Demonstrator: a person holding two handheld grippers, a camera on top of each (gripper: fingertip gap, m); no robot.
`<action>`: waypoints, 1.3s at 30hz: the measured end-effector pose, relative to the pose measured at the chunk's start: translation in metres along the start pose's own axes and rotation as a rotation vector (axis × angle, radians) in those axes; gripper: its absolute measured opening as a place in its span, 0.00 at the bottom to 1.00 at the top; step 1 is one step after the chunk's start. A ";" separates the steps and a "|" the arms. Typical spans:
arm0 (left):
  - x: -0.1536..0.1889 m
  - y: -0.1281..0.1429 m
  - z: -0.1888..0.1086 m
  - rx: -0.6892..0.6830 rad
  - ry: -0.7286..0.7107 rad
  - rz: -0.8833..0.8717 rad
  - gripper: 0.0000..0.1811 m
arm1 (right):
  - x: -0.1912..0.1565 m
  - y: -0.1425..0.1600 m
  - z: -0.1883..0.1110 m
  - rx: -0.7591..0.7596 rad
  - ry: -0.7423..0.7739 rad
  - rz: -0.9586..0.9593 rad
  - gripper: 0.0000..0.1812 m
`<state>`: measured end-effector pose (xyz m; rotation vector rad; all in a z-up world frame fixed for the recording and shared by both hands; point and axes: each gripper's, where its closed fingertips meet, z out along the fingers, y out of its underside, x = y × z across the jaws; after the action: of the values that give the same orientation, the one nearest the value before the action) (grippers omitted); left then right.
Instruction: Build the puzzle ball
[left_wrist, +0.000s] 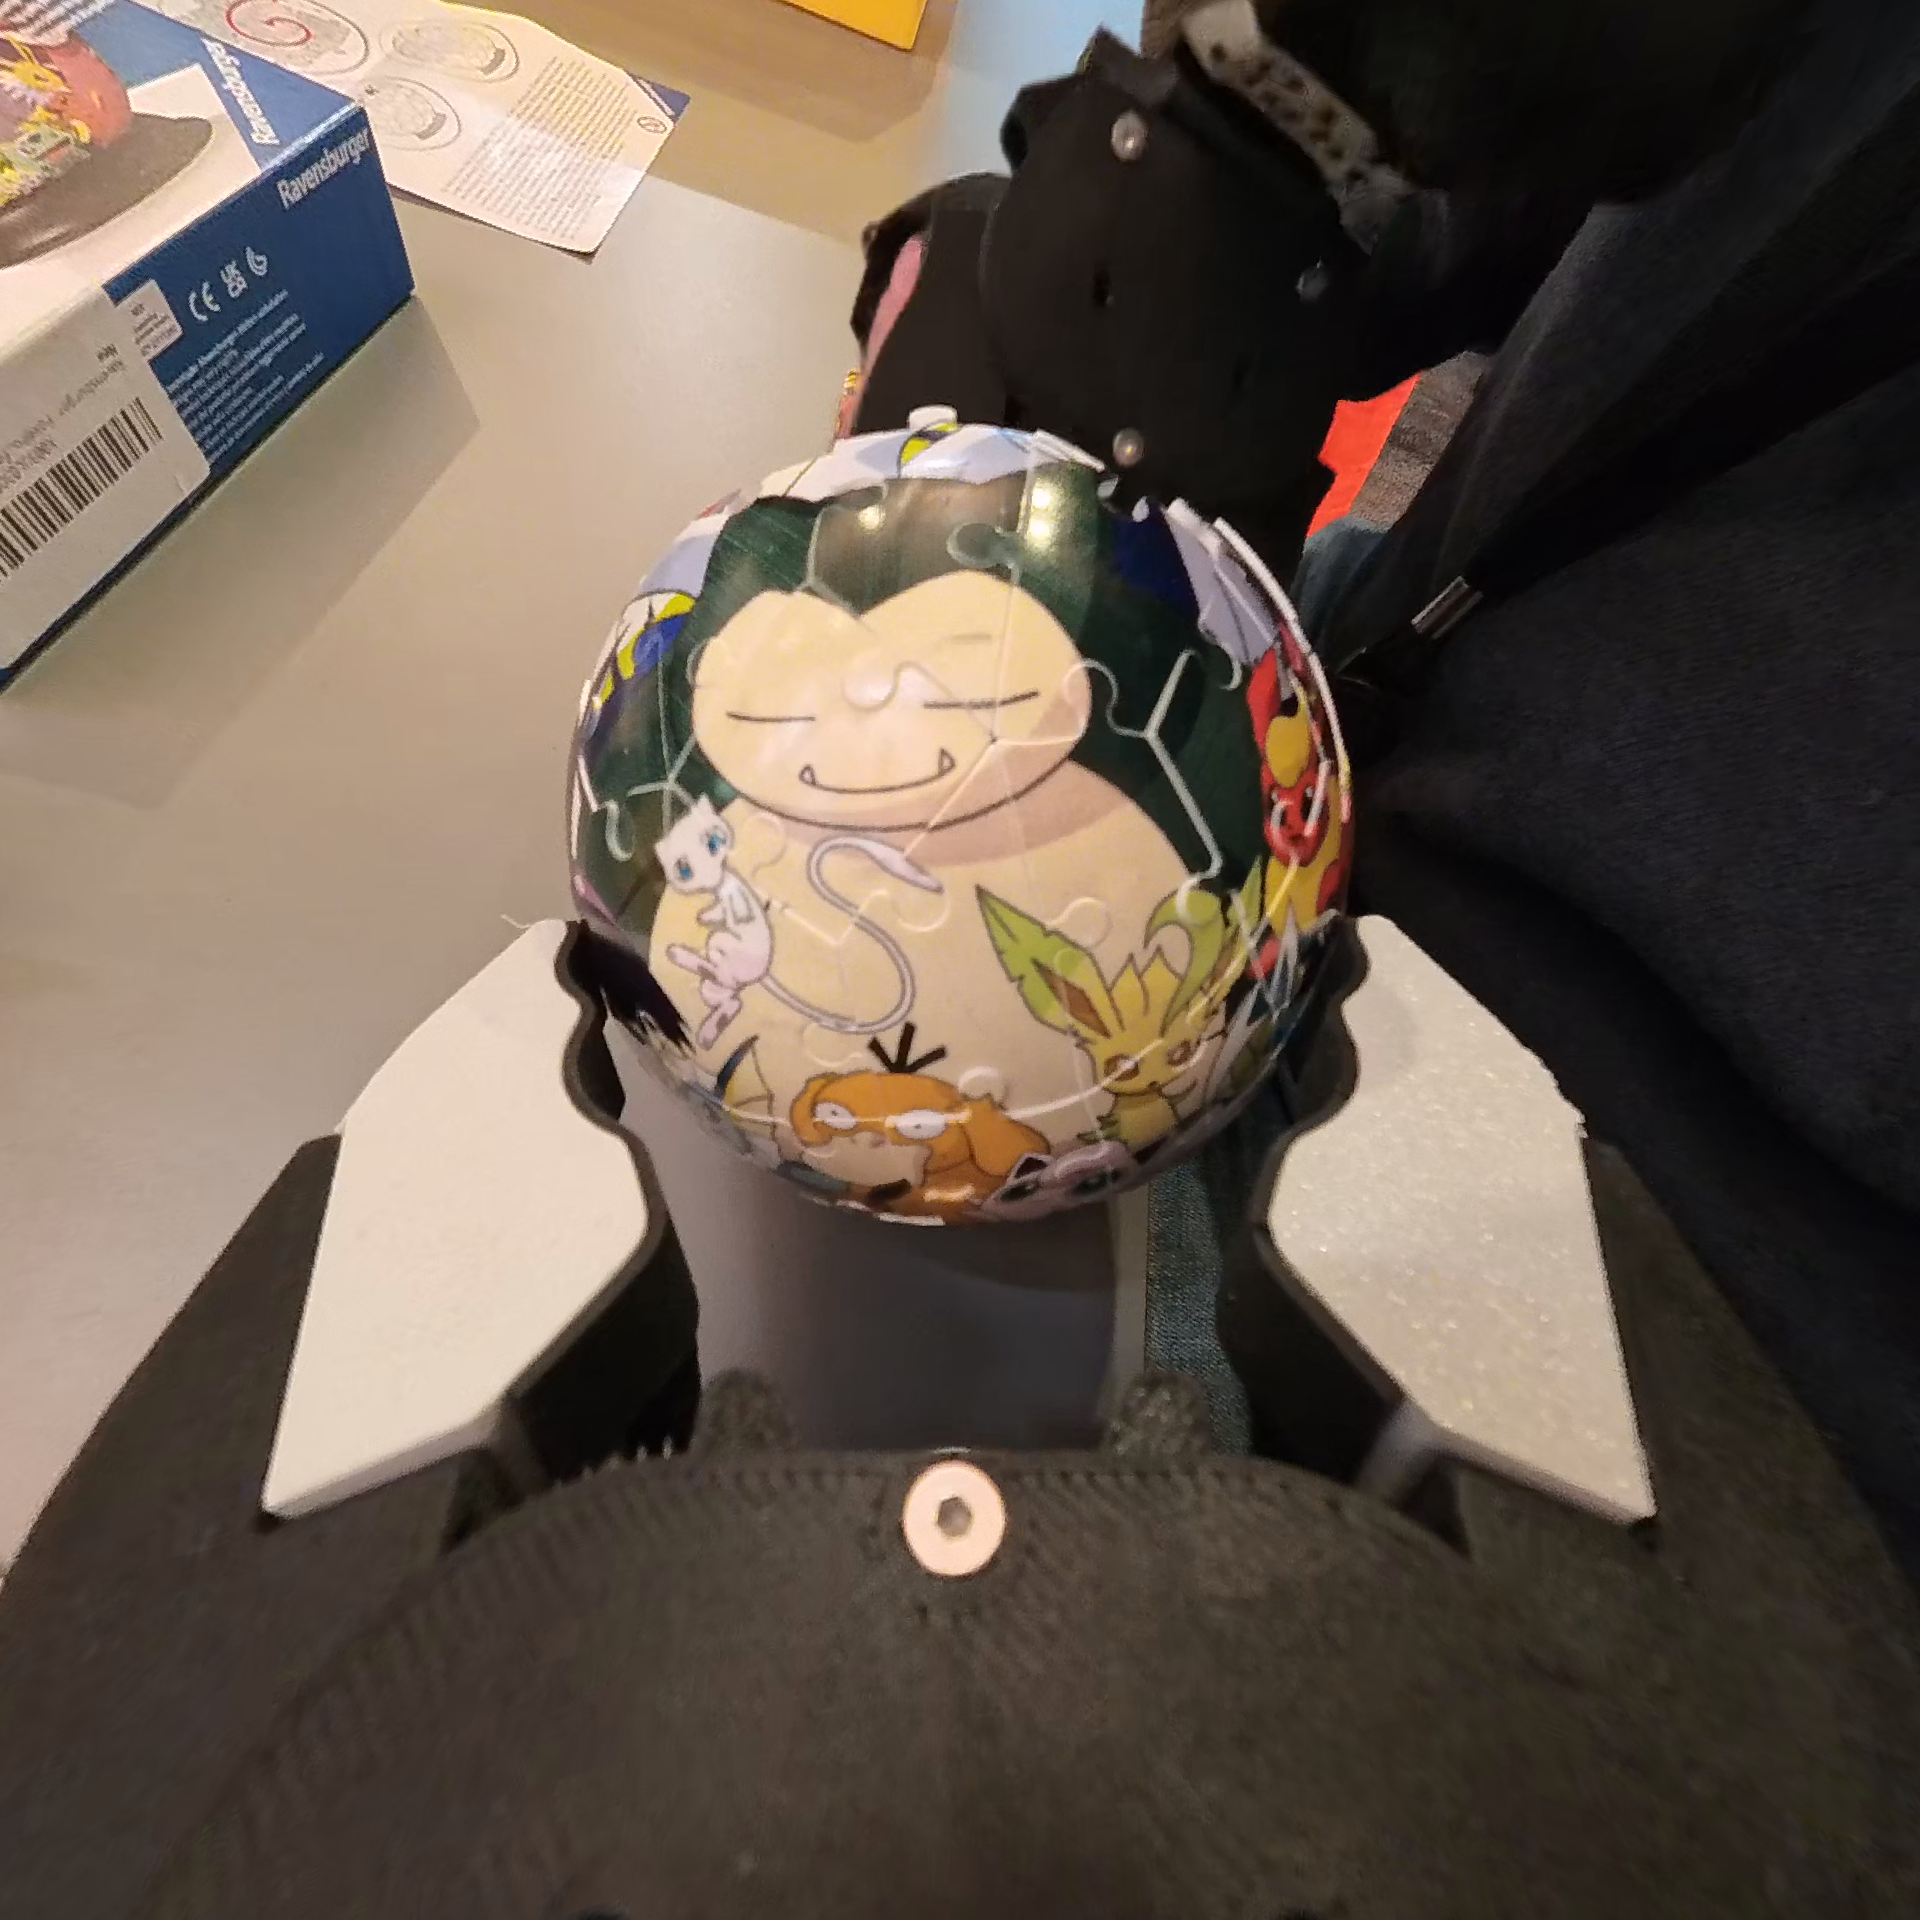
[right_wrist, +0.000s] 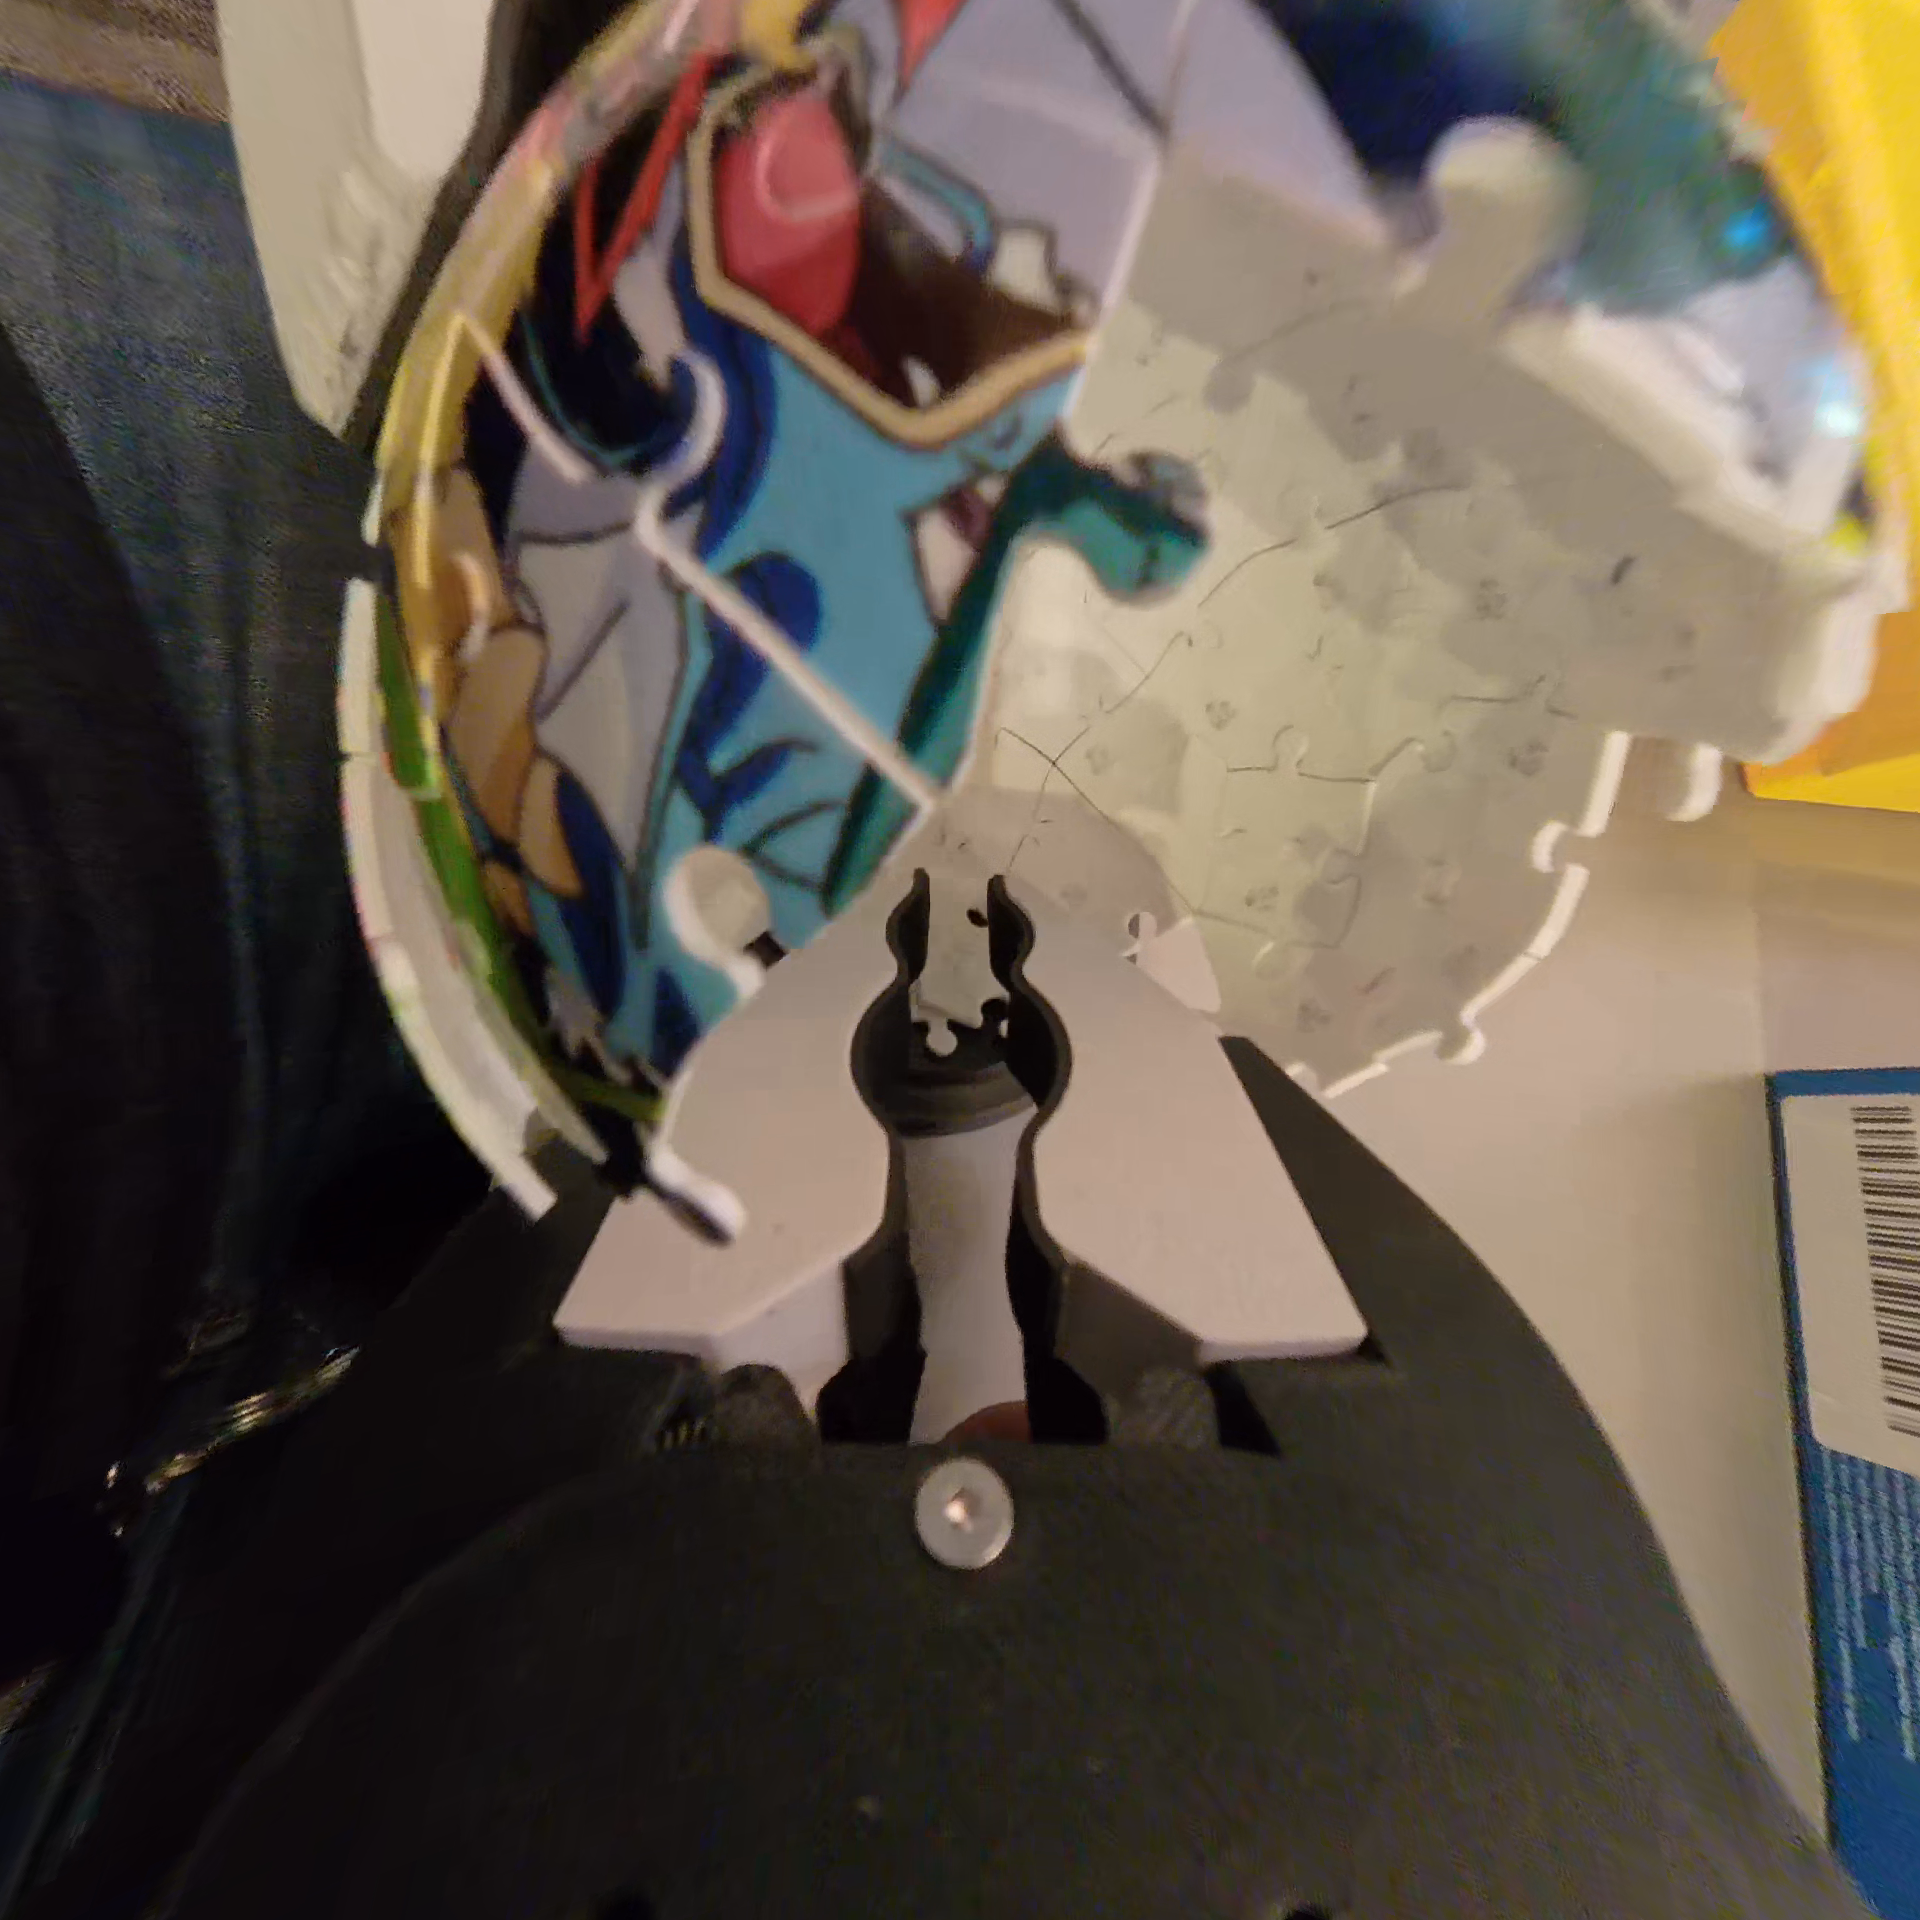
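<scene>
Left wrist view. Left gripper (left_wrist: 961, 966): black body with white finger plates, jaws spread wide and clamped on either side of the lower half of the ball. Glossy round puzzle ball printed with cartoon creatures (left_wrist: 961, 810): sits between the jaws and rises above their tips, its upper edge jagged where pieces are missing. Beyond the ball, the other black gripper (left_wrist: 1132, 281), with dark clothing to the right of the jaws. Blue and white cardboard puzzle box with a barcode (left_wrist: 197, 343): lies on the pale beige tabletop (left_wrist: 312, 883), well to the left of the jaws. White printed instruction sheet (left_wrist: 540, 135): flat on the tabletop beyond the box.

Right wrist view. Right gripper (right_wrist: 956, 894): black with white plates, jaws nearly together and pinching a small white curved puzzle piece (right_wrist: 951, 971) seen between the fingertips. Puzzle ball (right_wrist: 727, 520): directly ahead of the jaw tips and very close, blurred; printed shell to the left of the jaws, and to the right an open gap showing the white inner faces of joined pieces. Blue box (right_wrist: 1860, 1403): to the right of the jaws on the tabletop. Yellow object (right_wrist: 1829, 260): upper right, blurred, kind unclear. Dark fabric lies to the left of the jaws.
</scene>
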<state>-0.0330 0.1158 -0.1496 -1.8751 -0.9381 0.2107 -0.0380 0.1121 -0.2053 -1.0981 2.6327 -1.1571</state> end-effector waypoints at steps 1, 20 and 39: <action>0.000 0.000 0.000 -0.001 0.001 0.001 0.70 | 0.000 0.000 0.001 -0.004 0.001 -0.002 0.04; -0.001 0.000 0.000 -0.003 -0.006 0.002 0.70 | 0.019 0.003 0.000 -0.022 0.128 0.045 0.03; -0.001 0.000 0.000 -0.001 -0.001 0.001 0.70 | 0.014 0.012 -0.014 -0.024 0.044 0.054 0.05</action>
<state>-0.0339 0.1154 -0.1495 -1.8762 -0.9381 0.2123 -0.0600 0.1171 -0.1998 -1.0102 2.6985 -1.1551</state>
